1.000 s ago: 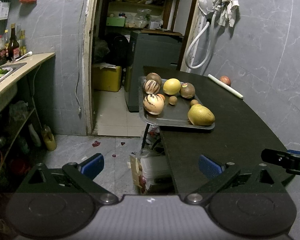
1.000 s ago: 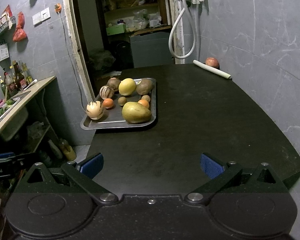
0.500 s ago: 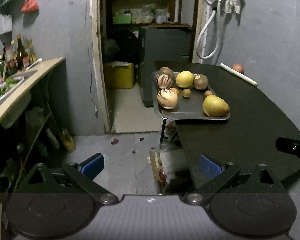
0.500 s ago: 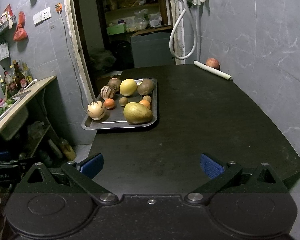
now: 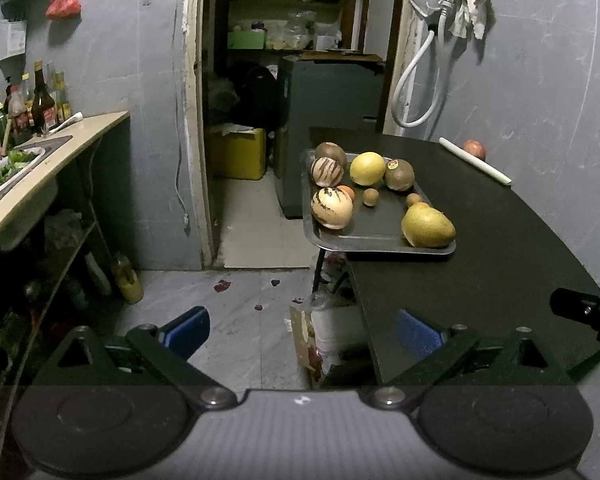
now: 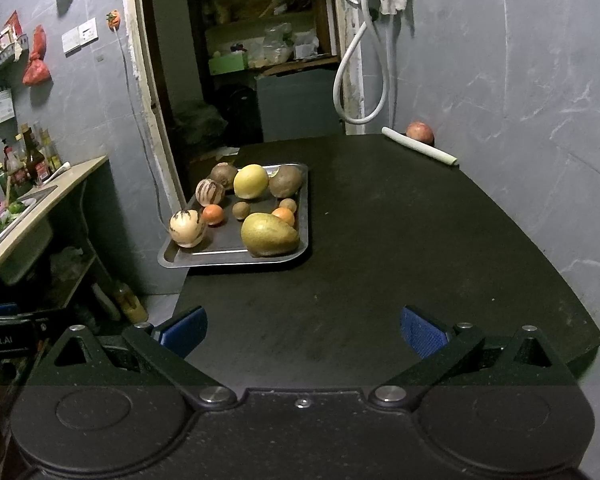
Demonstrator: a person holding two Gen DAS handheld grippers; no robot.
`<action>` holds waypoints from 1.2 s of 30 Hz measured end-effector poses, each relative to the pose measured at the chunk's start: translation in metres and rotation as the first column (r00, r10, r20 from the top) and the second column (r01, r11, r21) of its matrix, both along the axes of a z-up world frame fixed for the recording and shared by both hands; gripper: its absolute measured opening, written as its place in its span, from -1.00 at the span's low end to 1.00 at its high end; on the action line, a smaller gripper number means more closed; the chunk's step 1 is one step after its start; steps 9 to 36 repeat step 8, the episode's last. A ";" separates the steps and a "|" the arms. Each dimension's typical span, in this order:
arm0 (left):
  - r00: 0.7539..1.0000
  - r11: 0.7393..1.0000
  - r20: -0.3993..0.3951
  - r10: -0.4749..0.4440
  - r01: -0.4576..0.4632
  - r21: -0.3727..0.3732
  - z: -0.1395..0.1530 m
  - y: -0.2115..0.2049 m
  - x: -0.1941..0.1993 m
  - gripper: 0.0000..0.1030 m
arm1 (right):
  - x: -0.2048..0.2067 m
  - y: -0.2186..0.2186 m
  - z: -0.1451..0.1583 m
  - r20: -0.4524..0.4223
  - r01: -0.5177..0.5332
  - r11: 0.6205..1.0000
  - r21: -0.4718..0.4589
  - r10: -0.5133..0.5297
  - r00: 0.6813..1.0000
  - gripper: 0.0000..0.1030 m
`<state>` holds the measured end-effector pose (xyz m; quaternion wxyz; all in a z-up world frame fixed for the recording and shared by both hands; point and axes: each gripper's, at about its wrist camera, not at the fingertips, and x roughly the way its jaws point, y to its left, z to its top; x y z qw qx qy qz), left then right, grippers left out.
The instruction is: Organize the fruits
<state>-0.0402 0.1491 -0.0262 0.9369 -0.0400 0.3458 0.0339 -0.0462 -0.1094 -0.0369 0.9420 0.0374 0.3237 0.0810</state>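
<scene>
A metal tray (image 6: pixel 236 256) sits at the left edge of the black table (image 6: pixel 400 240), overhanging it. It holds several fruits: a large yellow-green mango (image 6: pixel 270 235), a yellow citrus (image 6: pixel 251 181), two striped melons (image 6: pixel 188 228), small oranges and brown fruits. The tray also shows in the left wrist view (image 5: pixel 380 238). My left gripper (image 5: pixel 302 330) is open and empty, off the table's left side above the floor. My right gripper (image 6: pixel 302 326) is open and empty over the table's near part. A red apple (image 6: pixel 419 133) lies at the far wall.
A white stick (image 6: pixel 420 147) lies next to the apple. A counter with a sink and bottles (image 5: pixel 40 148) stands at the left. A doorway with a dark cabinet (image 5: pixel 324 120) is behind the table. A box and bags (image 5: pixel 328 332) sit on the floor under the table edge.
My left gripper has drawn back and swung left, so the tray looks farther and more floor shows. My right gripper has hardly moved.
</scene>
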 end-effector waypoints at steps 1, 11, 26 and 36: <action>1.000 1.000 0.000 0.000 0.000 -0.001 0.000 0.000 0.001 0.96 | 0.001 0.000 0.000 -0.001 0.001 1.000 0.000 -0.001 1.000 0.99; 1.000 1.000 -0.007 0.002 -0.002 -0.001 -0.001 0.000 0.004 0.97 | 0.004 -0.001 -0.001 -0.006 0.000 1.000 0.001 0.000 1.000 0.99; 1.000 1.000 -0.007 0.002 -0.002 -0.001 -0.001 0.000 0.004 0.97 | 0.004 -0.001 -0.001 -0.006 0.000 1.000 0.001 0.000 1.000 0.99; 1.000 1.000 -0.007 0.002 -0.002 -0.001 -0.001 0.000 0.004 0.97 | 0.004 -0.001 -0.001 -0.006 0.000 1.000 0.001 0.000 1.000 0.99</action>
